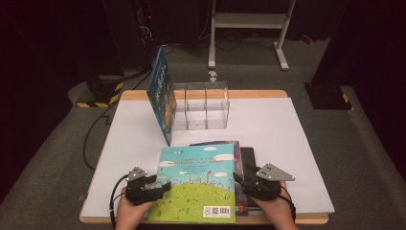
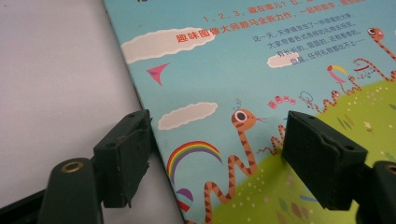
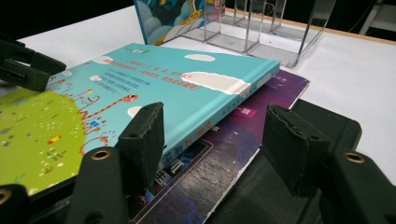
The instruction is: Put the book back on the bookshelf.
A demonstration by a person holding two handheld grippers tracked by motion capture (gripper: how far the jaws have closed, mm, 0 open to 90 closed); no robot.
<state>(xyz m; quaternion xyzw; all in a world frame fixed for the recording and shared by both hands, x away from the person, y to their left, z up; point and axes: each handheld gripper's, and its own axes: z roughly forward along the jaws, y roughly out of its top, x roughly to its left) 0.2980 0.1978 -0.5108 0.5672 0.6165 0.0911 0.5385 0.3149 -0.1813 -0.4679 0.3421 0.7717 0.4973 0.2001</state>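
From the high view, the picture book (image 1: 196, 184) lies flat on a stack at the table's near edge, long axis running away from the person, left gripper (image 1: 162, 186) at its left edge, right gripper (image 1: 239, 182) at its right. In the left gripper view the jaws straddle that edge, open, gripping nothing. In the right gripper view the jaws gape beside the spine, holding nothing; the purple book (image 3: 243, 135) lies beneath
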